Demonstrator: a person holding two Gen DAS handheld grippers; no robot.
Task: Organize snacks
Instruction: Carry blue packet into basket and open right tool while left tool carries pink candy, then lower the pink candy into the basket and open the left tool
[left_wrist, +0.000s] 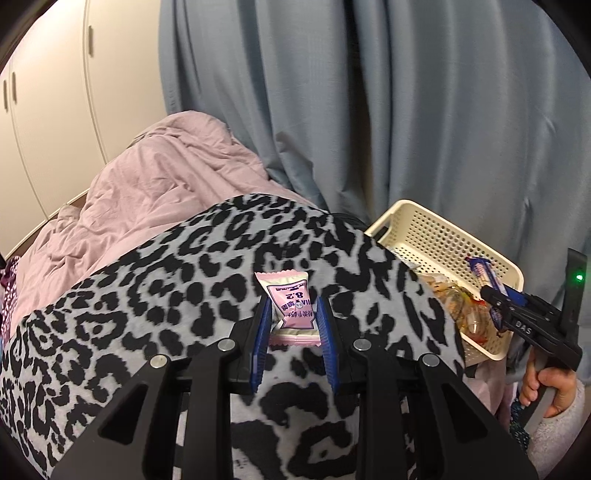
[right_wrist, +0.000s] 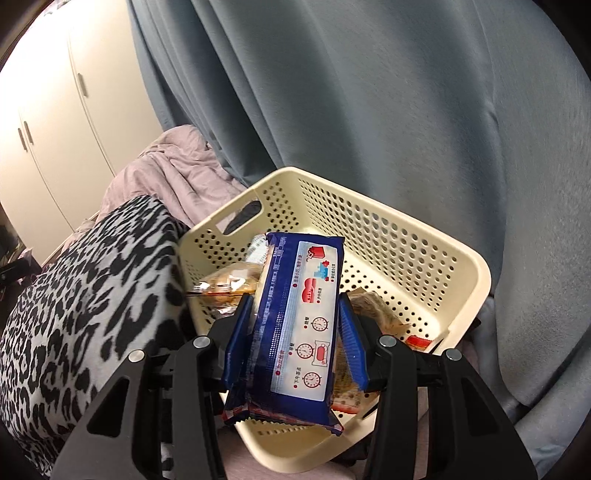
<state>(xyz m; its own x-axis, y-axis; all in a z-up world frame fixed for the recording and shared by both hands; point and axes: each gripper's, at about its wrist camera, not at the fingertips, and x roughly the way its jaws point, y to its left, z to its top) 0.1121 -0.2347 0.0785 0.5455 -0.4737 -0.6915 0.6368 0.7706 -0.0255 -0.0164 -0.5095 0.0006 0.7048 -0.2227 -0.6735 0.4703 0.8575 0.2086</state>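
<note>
My left gripper (left_wrist: 293, 314) is shut on a small pink and white snack packet (left_wrist: 290, 301), held above a leopard-print cushion (left_wrist: 166, 295). My right gripper (right_wrist: 295, 314) is shut on a long dark blue snack pack (right_wrist: 299, 317), held over the cream perforated basket (right_wrist: 424, 266). Inside the basket lie several wrapped snacks (right_wrist: 225, 284). The left wrist view shows the same basket (left_wrist: 436, 236) at the right, with the right gripper (left_wrist: 491, 295) and its blue pack (left_wrist: 484, 273) above it.
A grey-blue curtain (left_wrist: 406, 110) hangs behind the basket. A crumpled pink blanket (left_wrist: 155, 177) lies beyond the cushion, and cream wardrobe doors (left_wrist: 55, 110) stand at the far left. A hand in a fuzzy sleeve (left_wrist: 554, 391) holds the right gripper's handle.
</note>
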